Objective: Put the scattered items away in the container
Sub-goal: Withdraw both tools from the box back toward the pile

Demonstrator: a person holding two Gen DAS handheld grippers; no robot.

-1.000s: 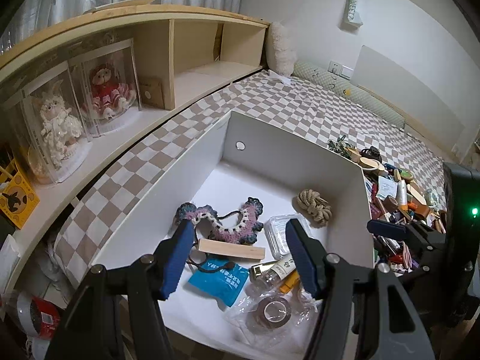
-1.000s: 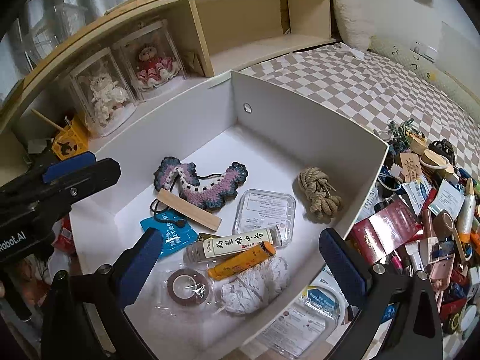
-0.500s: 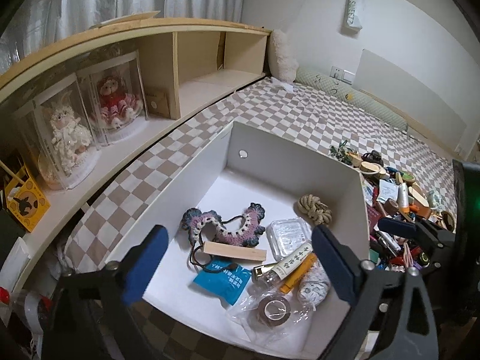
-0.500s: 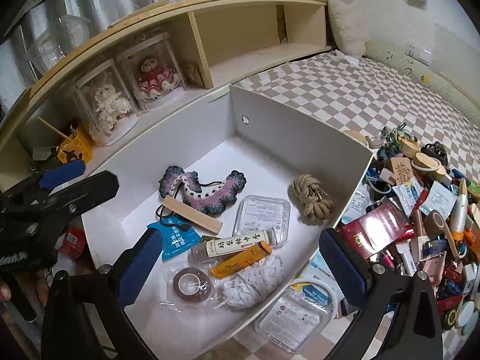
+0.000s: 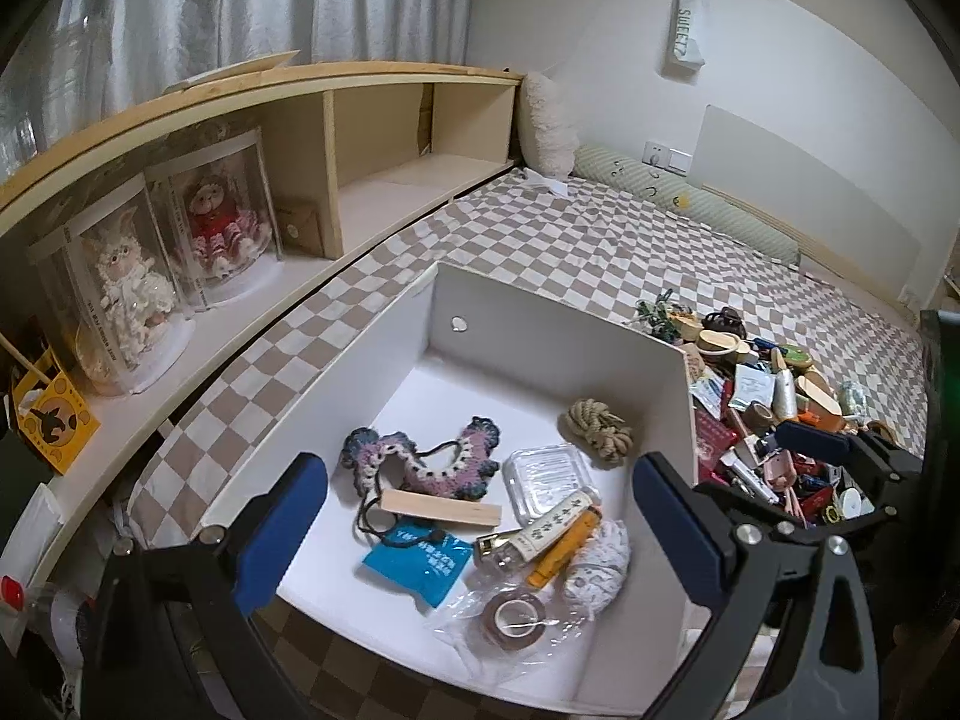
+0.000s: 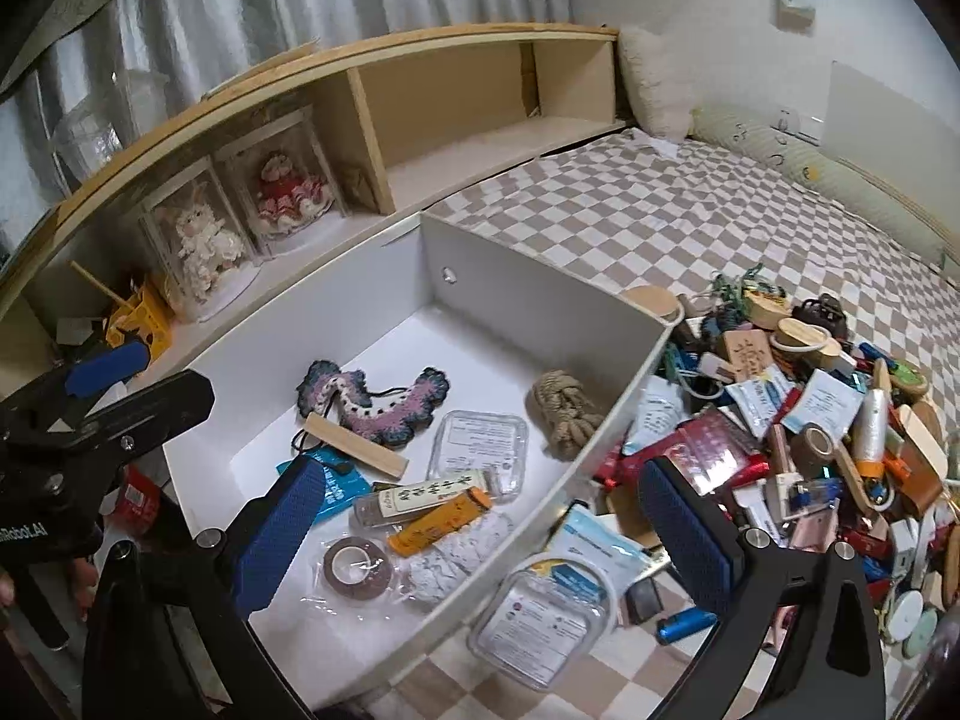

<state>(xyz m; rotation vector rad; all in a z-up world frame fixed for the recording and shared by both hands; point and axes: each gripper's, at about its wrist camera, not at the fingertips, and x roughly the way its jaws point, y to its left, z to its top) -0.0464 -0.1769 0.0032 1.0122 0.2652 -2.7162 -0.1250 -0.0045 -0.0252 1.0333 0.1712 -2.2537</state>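
The left hand-held gripper [image 5: 480, 528] is hovering over the white container [image 5: 558, 324] w/ its blue pads spread wide; jaws have just been opening, nothing pinched btwn them. The right hand-held gripper [image 6: 480, 534] is also hanging spread, empty, straddling the container's right wall.

Inside the container, seen from the left wrist: a crocheted piece [image 5: 420, 456] is lying at centre, a wooden stick [image 5: 441, 507] touching it at 6 o'clock, a blue packet [image 5: 414, 561] further toward 6. A rope knot [image 5: 597, 432] is sitting at 2 o'clock by the right wall, a clear plastic box [image 5: 549, 477] just beside it. A labelled bottle [image 5: 540, 531] and an orange tube [image 5: 564, 549] are lying side by side at 4 o'clock, next to a white lace bundle [image 5: 597, 564]; a bagged tape roll [image 5: 513, 621] is nearest the camera.

The pile of scattered items [image 6: 810, 420] is sitting on the checkered bed [image 6: 690, 222] at 3 o'clock of the container, right wrist view, touching its wall. A clear packaged box [image 6: 540, 624] is lying just outside the near corner.
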